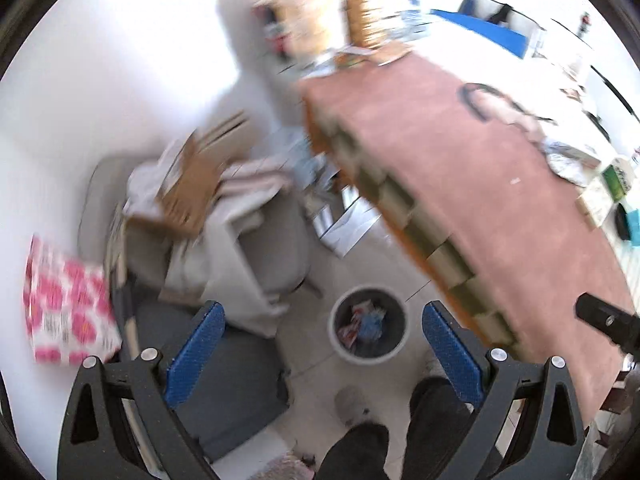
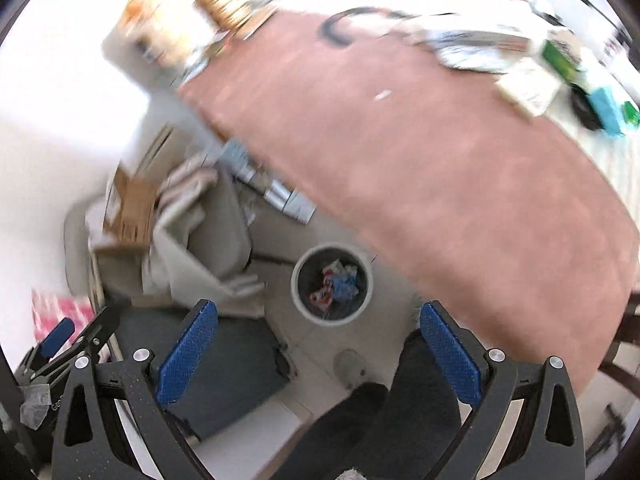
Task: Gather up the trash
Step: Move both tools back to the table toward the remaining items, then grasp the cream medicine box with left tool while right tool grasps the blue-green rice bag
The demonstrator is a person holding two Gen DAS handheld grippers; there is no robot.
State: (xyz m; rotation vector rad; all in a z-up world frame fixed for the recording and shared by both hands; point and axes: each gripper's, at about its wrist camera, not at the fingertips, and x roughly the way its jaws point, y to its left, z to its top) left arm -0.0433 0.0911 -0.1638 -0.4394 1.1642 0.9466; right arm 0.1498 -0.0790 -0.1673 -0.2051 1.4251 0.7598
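A round grey trash bin (image 1: 367,327) stands on the floor beside the table; it also shows in the right wrist view (image 2: 332,283). Red, white and blue wrappers (image 2: 335,285) lie inside it. My left gripper (image 1: 322,354) is open and empty, held high above the bin. My right gripper (image 2: 318,354) is open and empty, also high above the bin. A crumpled silver wrapper (image 2: 468,50) and a small white scrap (image 2: 383,95) lie on the table. Both views are blurred.
The table has a pinkish-brown cloth (image 2: 440,152) with boxes and clutter along its far side. A grey chair (image 1: 272,248) piled with cardboard and cloth stands left of the bin. A pink patterned bag (image 1: 68,304) is at far left. The person's dark-trousered legs (image 2: 380,420) are below.
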